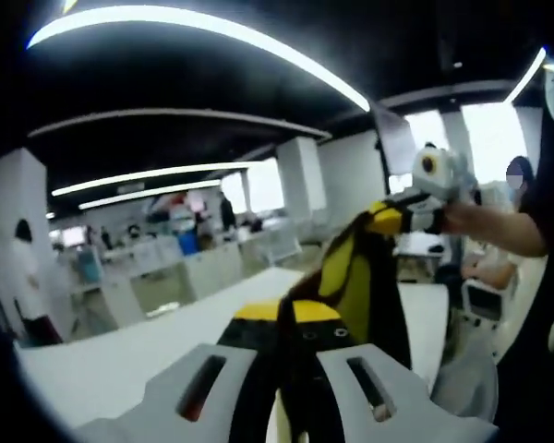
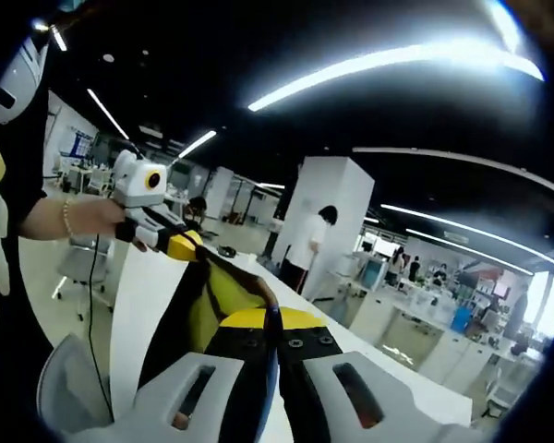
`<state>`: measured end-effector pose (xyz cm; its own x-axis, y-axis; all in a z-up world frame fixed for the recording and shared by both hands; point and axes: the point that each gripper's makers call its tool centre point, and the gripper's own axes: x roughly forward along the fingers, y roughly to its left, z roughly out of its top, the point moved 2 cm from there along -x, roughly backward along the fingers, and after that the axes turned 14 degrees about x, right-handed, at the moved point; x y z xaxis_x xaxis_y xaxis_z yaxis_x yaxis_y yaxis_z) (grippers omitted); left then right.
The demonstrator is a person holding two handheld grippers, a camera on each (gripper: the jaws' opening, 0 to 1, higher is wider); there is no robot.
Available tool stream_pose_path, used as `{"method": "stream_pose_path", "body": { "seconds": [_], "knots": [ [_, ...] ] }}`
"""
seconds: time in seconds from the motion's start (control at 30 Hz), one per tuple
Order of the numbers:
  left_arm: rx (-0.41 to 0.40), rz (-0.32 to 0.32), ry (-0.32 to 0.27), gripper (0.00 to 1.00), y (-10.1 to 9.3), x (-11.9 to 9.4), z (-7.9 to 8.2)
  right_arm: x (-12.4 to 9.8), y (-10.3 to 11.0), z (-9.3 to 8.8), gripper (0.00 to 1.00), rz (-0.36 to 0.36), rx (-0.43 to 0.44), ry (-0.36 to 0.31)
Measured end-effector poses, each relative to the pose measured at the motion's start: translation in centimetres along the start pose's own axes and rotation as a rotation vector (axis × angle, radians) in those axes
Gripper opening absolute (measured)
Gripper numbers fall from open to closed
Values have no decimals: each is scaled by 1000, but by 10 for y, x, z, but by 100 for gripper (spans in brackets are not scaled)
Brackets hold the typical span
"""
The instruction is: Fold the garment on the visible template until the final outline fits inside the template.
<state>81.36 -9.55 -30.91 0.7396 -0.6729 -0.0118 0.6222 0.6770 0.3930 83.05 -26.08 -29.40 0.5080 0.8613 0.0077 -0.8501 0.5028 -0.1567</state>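
1. Low in the left gripper view, the left gripper [image 1: 291, 360] has its jaws closed on the black-and-yellow garment [image 1: 355, 277].
2. At right of that frame, the right gripper [image 1: 397, 220] pinches the garment's far edge; in the right gripper view its own jaws are likewise clamped on the fabric.
3. Stretched between both tools, the cloth hangs above the white table [image 1: 120, 355], well clear of it.
4. Risk, as I judge it: fabric may slip from a pinch, or land crooked off the template, which I cannot make out.
5. Behind, an open room has long ceiling lights [image 2: 388, 65], a white pillar [image 2: 337, 198], and people at desks.
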Motion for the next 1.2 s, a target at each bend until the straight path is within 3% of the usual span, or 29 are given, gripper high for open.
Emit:
{"method": "stream_pose_path", "body": {
  "seconds": [0.4, 0.5, 0.6, 0.83, 1.0, 1.1, 1.17, 1.2],
  "knots": [
    [68, 5, -114, 0, -7, -35, 75, -38, 35, 75, 2, -3, -89, -81],
    [39, -11, -136, 0, -16, -46, 84, -48, 45, 80, 2, 9, -85, -87],
    [5, -21, -124, 0, -25, -52, 79, -56, 55, 73, 2, 24, -71, -64],
    [-103, -49, -32, 0, -49, -61, 43, -57, 70, 34, 2, 50, 6, 25],
    [-179, -72, 40, 0, -51, -48, 0, -43, 57, -11, 2, 59, 114, 94],
    [-232, -88, 90, 0, -49, -30, -37, -30, 38, -49, 2, 50, 219, 152],
    [-329, -94, 126, 0, -45, -9, -78, -16, 26, -88, 2, 33, 253, 212],
    [-356, -91, 137, 0, -43, -2, -90, -11, 21, -99, 2, 35, 273, 226]
  ]
}}
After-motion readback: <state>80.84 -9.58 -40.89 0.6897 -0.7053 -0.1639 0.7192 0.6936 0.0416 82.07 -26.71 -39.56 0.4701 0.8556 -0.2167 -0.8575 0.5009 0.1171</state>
